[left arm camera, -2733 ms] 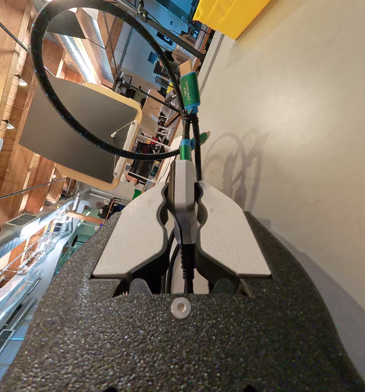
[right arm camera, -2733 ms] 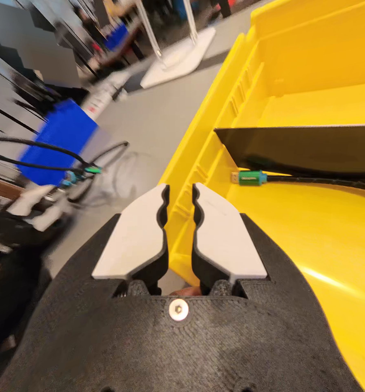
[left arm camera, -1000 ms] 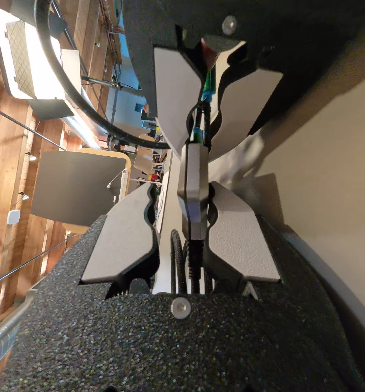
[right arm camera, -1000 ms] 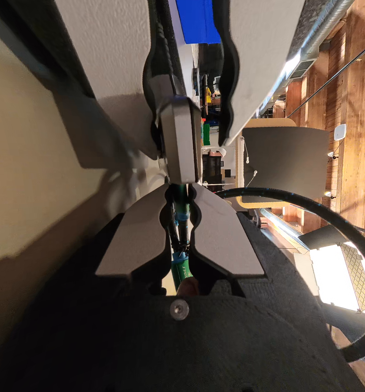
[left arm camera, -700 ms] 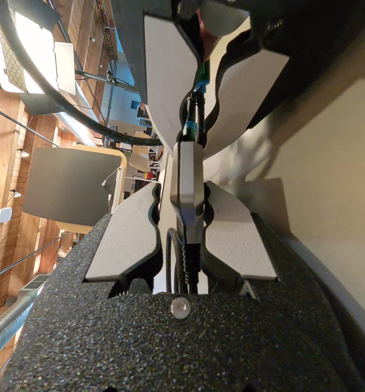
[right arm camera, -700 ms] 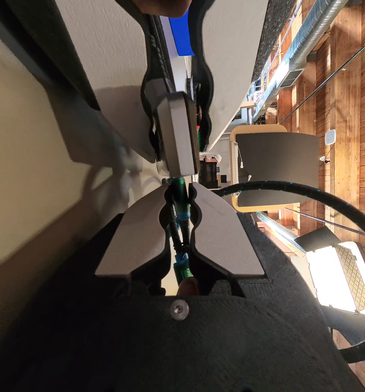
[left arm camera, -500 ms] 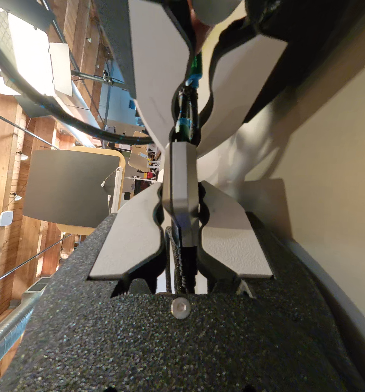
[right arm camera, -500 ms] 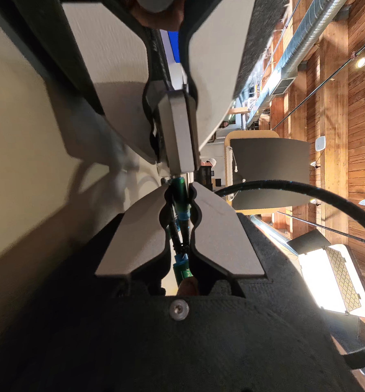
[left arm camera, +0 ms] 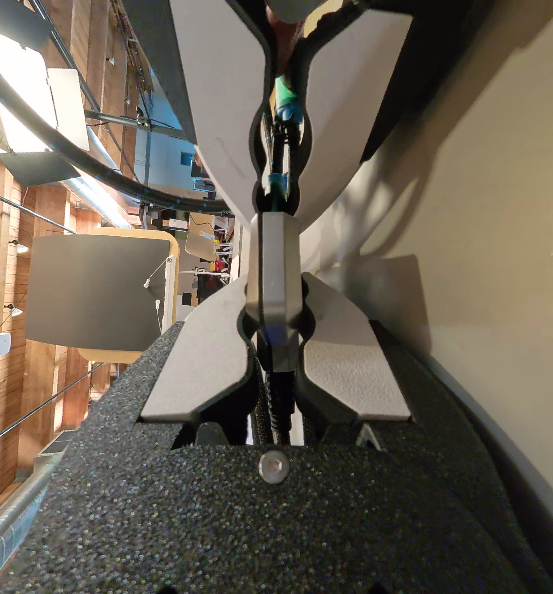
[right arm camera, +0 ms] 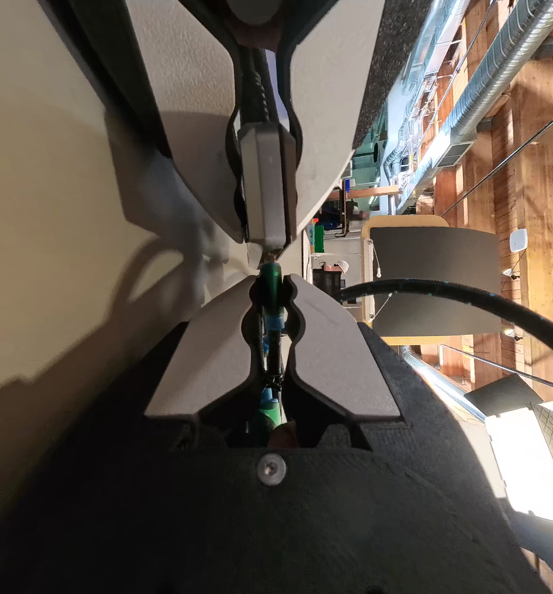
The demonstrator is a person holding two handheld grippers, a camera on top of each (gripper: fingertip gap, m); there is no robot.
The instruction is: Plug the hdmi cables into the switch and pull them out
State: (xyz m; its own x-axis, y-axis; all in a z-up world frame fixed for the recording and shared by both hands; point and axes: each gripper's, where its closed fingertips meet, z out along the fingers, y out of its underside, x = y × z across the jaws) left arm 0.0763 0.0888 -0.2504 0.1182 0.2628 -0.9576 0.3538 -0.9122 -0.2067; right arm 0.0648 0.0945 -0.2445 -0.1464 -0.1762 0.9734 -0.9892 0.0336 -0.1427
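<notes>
Left hand-held gripper (left arm camera: pixel 273 308) closed tight on grey switch (left arm camera: pixel 273 273); half second before, same grip, but one second before jaws stood wider. Right hand-held gripper (right arm camera: pixel 270 283) clamped on green plug (right arm camera: pixel 271 291) of hdmi cable (right arm camera: pixel 461 297). Short metal tip now showed between plug and switch where before none was seen; probably plug was coming out, though blur made it unsure. Pull-out step under way. Both held in air beside beige bench (left arm camera: pixel 494 193). Behind: wooden wall (right arm camera: pixel 542 225), dark board (left arm camera: pixel 98 289), bright lamp panel (right arm camera: pixel 526 466), metal ducts (right arm camera: pixel 500 70).
</notes>
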